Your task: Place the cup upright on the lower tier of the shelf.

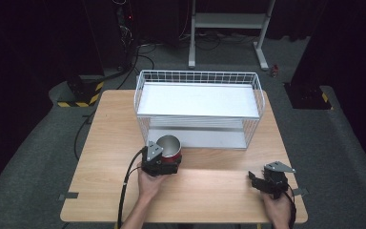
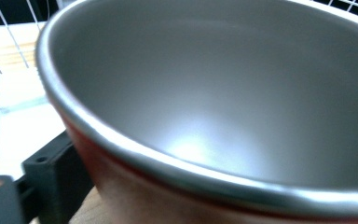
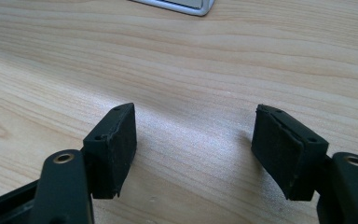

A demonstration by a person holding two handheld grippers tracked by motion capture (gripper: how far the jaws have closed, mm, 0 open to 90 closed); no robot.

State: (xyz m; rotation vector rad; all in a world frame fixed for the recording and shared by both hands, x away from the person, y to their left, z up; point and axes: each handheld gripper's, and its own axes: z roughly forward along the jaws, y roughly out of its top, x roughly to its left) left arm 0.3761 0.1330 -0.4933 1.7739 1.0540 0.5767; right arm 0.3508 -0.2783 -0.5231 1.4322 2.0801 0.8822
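Observation:
A red cup (image 1: pixel 170 147) with a bare steel inside (image 2: pixel 223 93) stands on the wooden table (image 1: pixel 109 143), just in front of the white wire rack (image 1: pixel 198 76). My left gripper (image 1: pixel 167 161) comes at the cup from the near side and is shut on its red wall. One black finger (image 2: pixel 51 179) presses against that wall in the left gripper view. My right gripper (image 1: pixel 253 179) sits low at the table's near right corner. It is open, and between its fingertips (image 3: pixel 196 149) there is just bare wood. Its two pads (image 3: pixel 114 149) stand wide apart.
The two-level rack has white shelves (image 1: pixel 198 100) and takes up the far middle of the table. A corner of its lower shelf (image 3: pixel 186 5) shows in the right gripper view. Beyond the table stand a metal frame (image 1: pixel 226 21) and yellow-black striped bases (image 1: pixel 81 93).

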